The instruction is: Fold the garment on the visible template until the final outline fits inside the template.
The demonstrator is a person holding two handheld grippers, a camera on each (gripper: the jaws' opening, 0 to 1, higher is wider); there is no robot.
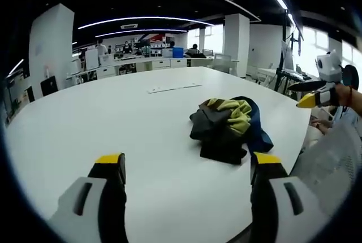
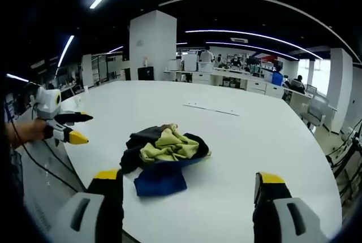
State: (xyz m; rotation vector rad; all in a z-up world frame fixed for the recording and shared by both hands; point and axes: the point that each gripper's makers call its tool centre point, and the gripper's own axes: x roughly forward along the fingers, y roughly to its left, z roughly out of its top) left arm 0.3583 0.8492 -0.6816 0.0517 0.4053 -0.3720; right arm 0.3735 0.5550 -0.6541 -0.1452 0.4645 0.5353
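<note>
Both grippers' jaws wide, empty; crumpled garment near table edge.

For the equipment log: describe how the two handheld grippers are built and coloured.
Both match. The left gripper has two black jaws with yellow tips rising from pale grey housings with dark slots. The right gripper looks the same in its own view. Seen from across the table, each has a white body, black jaws with yellow tips, and the left one trails a thin black cable.
</note>
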